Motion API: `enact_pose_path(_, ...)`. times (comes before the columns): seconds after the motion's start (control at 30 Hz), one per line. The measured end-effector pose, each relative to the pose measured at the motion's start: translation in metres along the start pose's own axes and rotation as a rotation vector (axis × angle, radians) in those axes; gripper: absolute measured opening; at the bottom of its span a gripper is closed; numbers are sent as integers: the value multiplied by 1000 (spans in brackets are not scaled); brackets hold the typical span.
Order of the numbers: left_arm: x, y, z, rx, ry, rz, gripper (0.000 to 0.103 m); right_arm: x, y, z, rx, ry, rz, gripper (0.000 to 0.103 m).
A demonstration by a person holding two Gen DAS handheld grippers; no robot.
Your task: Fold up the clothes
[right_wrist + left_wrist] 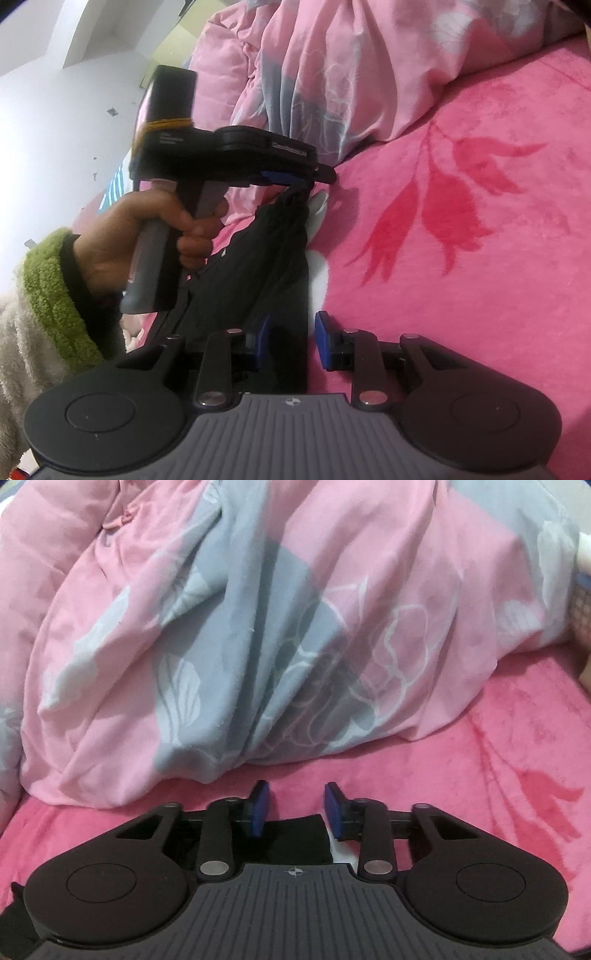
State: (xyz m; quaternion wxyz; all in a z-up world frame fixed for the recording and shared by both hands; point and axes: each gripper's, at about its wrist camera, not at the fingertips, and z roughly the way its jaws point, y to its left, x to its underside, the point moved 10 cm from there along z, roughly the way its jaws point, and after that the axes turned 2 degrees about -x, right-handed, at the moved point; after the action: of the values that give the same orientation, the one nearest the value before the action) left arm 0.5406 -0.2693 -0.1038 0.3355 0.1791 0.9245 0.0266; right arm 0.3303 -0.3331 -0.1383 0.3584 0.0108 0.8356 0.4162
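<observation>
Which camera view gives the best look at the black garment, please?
The right wrist view: the black garment runs from between the right gripper fingers up to the left gripper. The left wrist view shows only a small black patch between its own fingers.

1. The left wrist view looks forward and down along the left gripper (295, 808), low and close over the pink blanket (461, 775); a crumpled duvet (258, 627) fills it from 9 to 3 o'clock.
2. The right wrist view looks along the right gripper (291, 339), nearer level and rolled, just above the same blanket (480, 295).
3. It shows the left gripper (321, 175) side-on at 11 o'clock, close by, with the hand (147, 236) holding it.
4. Both views share the blanket, the duvet (332, 74) and the black garment (295, 838) (269, 258).
</observation>
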Motion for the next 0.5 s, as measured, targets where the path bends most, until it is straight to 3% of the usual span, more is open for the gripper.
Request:
enact_pose_path(0.07,3,3,0,12,6,-26,4,0,1,1,0,0,0,29)
enact_pose_path(0.1,4,5,-2,12,3,-39,2,0,0,0,0,-1,0,29)
enact_pose_path(0.27,1,30,-18,76,-74,-212,0,1,0,-2,0,-1,1,29)
enact_pose_path(0.37,0,43,-26,161,-136,-350,0,0,0,1,1,-1,1,29)
enact_pose_path(0.5,9,50,-17,231,-140,-485,0,-2,0,1,-1,-1,2,29)
